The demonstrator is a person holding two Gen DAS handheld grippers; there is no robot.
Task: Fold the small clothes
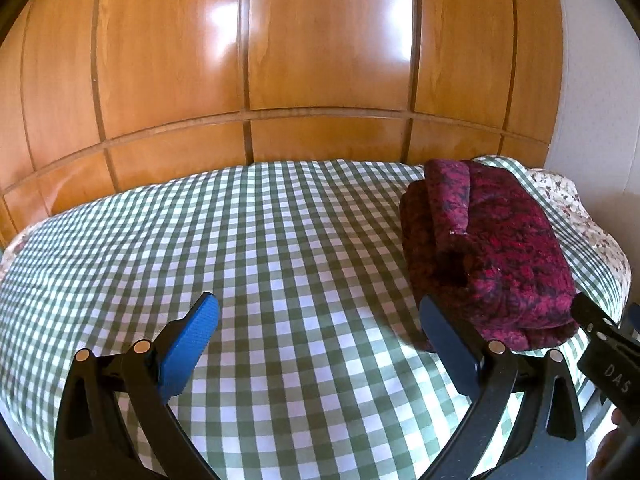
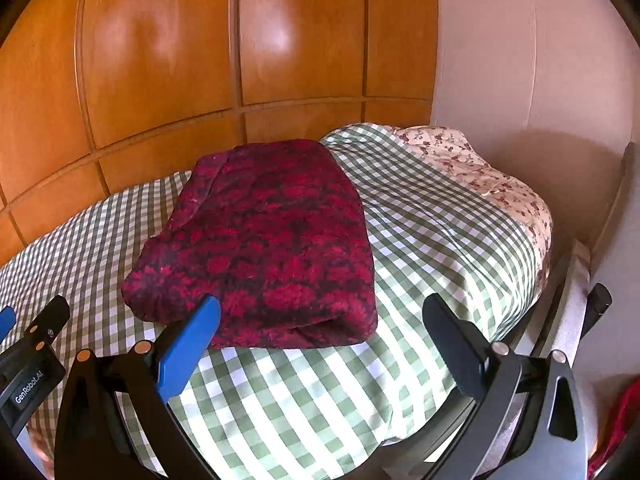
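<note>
A dark red mottled fleece garment (image 1: pixel 492 248) lies folded in a thick rectangle on the green checked bedcover (image 1: pixel 260 248), at the right in the left wrist view. My left gripper (image 1: pixel 320 312) is open and empty, hovering above bare cover to the left of the garment; its right finger (image 1: pixel 448 340) is near the garment's front left corner. In the right wrist view the garment (image 2: pixel 272 240) fills the middle. My right gripper (image 2: pixel 320 312) is open and empty just before the garment's near folded edge, its blue left finger (image 2: pixel 188 344) overlapping the front corner.
A glossy wooden panelled wall (image 1: pixel 280 60) rises behind the bed. A floral sheet (image 2: pixel 480 176) shows at the bed's far right corner beside a white wall (image 2: pixel 540 80). The bed edge and a grey frame (image 2: pixel 560 340) drop off at right. Something red (image 2: pixel 620 420) lies low right.
</note>
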